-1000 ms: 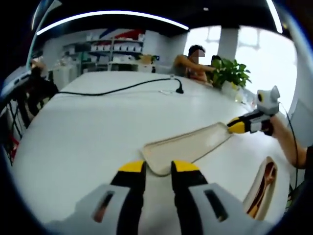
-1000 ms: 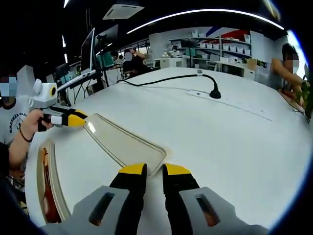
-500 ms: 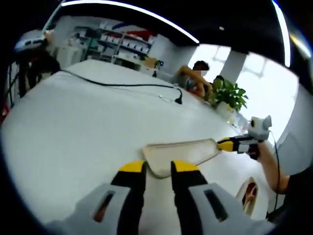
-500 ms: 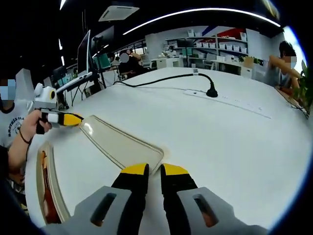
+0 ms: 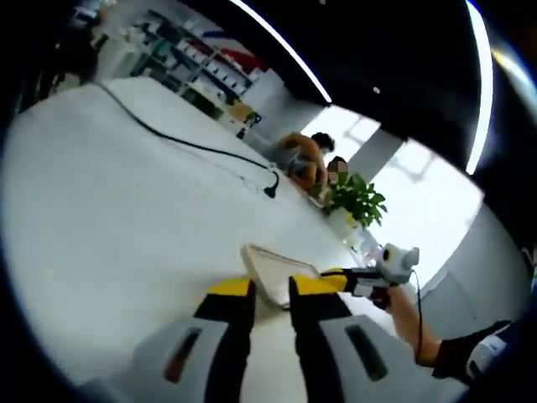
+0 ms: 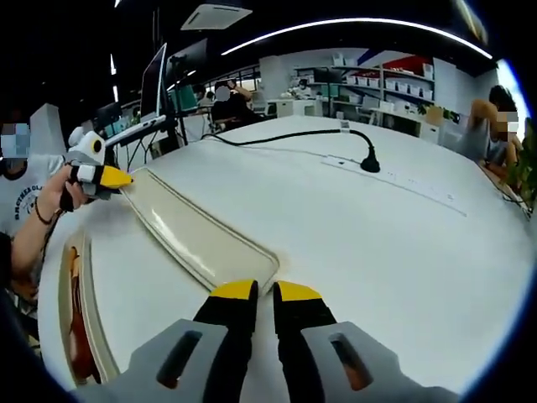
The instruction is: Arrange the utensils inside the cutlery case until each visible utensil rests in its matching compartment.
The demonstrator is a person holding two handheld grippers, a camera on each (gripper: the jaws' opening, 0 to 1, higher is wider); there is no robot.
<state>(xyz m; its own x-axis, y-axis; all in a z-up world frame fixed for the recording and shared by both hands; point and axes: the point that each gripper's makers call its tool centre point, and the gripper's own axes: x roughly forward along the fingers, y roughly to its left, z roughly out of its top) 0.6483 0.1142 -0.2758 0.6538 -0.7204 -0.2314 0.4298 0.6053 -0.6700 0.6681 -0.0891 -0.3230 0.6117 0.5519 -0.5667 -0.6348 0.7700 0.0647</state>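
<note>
both pairs of fingers grasp the long translucent beige plastic lid [image 6: 197,237] by opposite ends: right gripper [image 6: 255,291], left gripper [image 5: 270,287]. it has swung off the open cutlery case [image 6: 74,319], exposing its utensils for sorting.

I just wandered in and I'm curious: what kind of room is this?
Probably an open-plan office or lab: a big white table with a power strip, a monitor at a desk, storage shelves behind, people seated nearby.

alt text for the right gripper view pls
Two grippers hold a long beige lid by its ends over a white table: the right gripper at the near end, the left gripper at the far end. An open cutlery case lies at left; a black cable runs behind.
</note>
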